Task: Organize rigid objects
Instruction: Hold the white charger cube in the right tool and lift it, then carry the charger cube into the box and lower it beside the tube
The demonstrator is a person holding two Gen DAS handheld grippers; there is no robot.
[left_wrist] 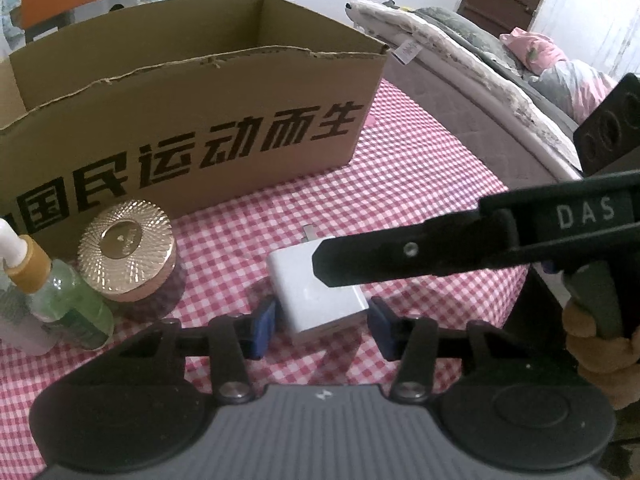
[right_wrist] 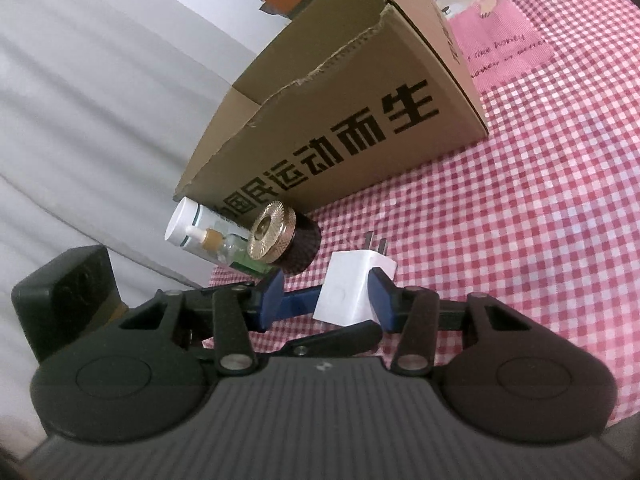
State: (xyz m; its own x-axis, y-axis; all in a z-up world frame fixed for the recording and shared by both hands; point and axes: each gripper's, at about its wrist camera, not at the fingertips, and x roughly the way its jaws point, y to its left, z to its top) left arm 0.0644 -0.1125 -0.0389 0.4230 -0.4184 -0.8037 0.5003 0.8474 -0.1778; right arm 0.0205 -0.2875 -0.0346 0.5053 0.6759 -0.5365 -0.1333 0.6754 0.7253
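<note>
Left wrist view shows your left gripper (left_wrist: pixel 322 326) with its blue pads on either side of the white rectangular plug-in charger (left_wrist: pixel 310 296), which lies on the red-and-white checked cloth (left_wrist: pixel 420 200). A narrow strip of cloth shows between each pad and the charger's sides, so from this view you cannot tell whether the pads press on it. Your right gripper (left_wrist: pixel 320 264) reaches in from the right, and its black finger lies across the charger's top.

Right wrist view shows your right gripper's (right_wrist: pixel 326 300) right blue pad (right_wrist: pixel 380 300) against the charger's (right_wrist: pixel 348 292) side; the left pad stands clear of it, and a blue finger of the other tool lies in that gap. The charger's metal prongs (right_wrist: pixel 376 246) point away from you, toward the open brown cardboard box with black printed characters (right_wrist: pixel 340 128).

Just left of the charger stands the round dark jar with a ribbed gold lid (left_wrist: pixel 128 248). Beside it stand the green glass bottle with a tan collar and white nozzle (left_wrist: pixel 68 300) and, in the right wrist view, a white cylindrical tube (right_wrist: pixel 186 222). All three sit close against the box's front wall.
</note>
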